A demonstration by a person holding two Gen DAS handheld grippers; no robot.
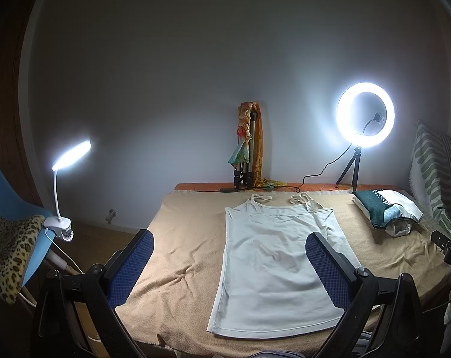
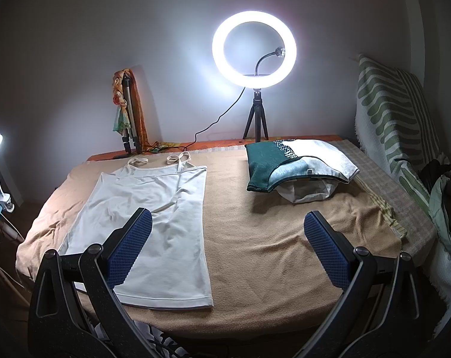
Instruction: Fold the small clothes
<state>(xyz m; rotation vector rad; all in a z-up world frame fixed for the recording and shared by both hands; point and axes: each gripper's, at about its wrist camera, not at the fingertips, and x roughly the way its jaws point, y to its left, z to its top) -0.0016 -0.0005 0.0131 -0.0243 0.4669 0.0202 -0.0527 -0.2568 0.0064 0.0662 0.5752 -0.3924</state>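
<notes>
1. Grey-white wall behind, and in front of it a table draped with a tan, slightly rumpled blanket (image 2: 273, 256).
2. On that blanket lies a white spaghetti-strap camisole top (image 1: 277, 264), spread flat and unfolded, its thin straps towards the wall and its hem towards the near edge.
3. From the right wrist view the top (image 2: 154, 223) sits on the left part of the blanket.
4. Over it hovers the left gripper (image 1: 230, 256), jaws wide apart and holding nothing; its blue textured pads (image 1: 327, 271) frame the top, the right pad over the cloth and the left pad off its edge.
5. Beside it, the right gripper (image 2: 228, 238) also has its jaws spread wide and empty, the left pad above the top's right half, the right pad over bare blanket.
6. At the far right of the blanket rests a folded pile of teal and white patterned cloth (image 2: 300, 164), well apart from the top.
7. Behind it a lit ring light on a small black tripod (image 2: 254, 49) stands at the table's far edge.
8. Leaning on the wall is a folded metal tripod hung with a colourful scarf (image 1: 249, 146).
9. Off to the left a white clip-on lamp (image 1: 72, 155) glows, clamped to a blue chair (image 1: 4, 200) bearing a leopard-print cloth (image 1: 7, 250).
10. A green-striped white throw (image 2: 386, 113) hangs at the right.
</notes>
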